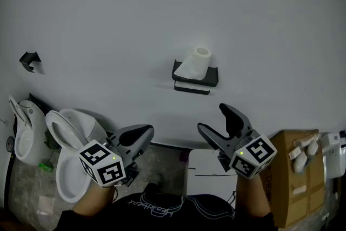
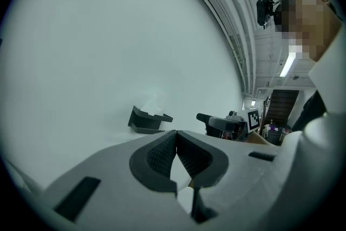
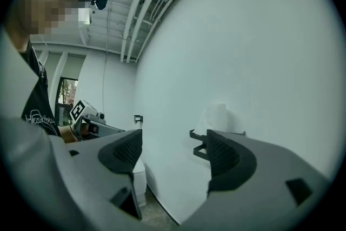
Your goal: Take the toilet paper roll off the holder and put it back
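Nearest me, the left claw (image 1: 141,135) is pressed together on nothing and the right claw (image 1: 212,118) gapes empty, both well short of the wall (image 1: 108,19). I'd bring the right one in level and squeeze gently. The soft white toilet paper roll (image 1: 197,61) stands upright on its angular black holder (image 1: 211,77).

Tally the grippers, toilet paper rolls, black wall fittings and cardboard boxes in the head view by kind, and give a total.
grippers: 2, the left gripper and the right gripper
toilet paper roll: 1
black wall fittings: 2, the holder and a small bracket
cardboard box: 1
total: 6
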Action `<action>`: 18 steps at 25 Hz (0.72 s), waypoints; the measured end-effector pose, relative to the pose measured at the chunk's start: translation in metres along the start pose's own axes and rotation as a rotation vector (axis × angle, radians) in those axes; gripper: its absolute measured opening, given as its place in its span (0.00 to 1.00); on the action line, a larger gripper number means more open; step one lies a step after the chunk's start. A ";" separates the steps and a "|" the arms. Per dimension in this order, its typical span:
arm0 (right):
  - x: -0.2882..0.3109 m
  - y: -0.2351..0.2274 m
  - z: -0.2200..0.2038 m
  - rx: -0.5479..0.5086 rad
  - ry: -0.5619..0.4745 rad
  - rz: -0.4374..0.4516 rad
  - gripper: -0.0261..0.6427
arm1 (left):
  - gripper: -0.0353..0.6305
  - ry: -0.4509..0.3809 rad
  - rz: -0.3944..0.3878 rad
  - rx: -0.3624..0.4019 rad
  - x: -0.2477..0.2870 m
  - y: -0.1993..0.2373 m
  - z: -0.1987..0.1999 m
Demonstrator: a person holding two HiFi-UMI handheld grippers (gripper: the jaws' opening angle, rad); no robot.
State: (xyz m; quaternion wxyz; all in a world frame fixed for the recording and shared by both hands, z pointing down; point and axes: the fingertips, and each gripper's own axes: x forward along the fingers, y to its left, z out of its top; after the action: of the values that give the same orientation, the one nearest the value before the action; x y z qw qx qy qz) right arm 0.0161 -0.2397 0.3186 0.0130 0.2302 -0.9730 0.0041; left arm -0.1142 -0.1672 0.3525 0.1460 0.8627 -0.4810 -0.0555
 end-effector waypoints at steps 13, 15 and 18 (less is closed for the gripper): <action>0.063 -0.052 0.039 -0.083 -0.011 -0.175 0.58 | 0.06 0.035 -0.160 0.022 0.052 0.066 0.041; 0.070 -0.058 0.042 -0.089 -0.006 -0.199 0.58 | 0.06 0.035 -0.180 0.024 0.056 0.074 0.044; 0.082 -0.070 0.045 -0.099 0.003 -0.245 0.57 | 0.06 0.039 -0.204 0.020 0.062 0.086 0.047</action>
State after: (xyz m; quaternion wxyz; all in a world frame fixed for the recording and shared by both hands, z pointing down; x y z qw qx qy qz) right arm -0.0268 -0.3393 0.2757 0.0264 0.3464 -0.9366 -0.0454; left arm -0.1627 -0.2716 0.3369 0.1404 0.9095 -0.3883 -0.0483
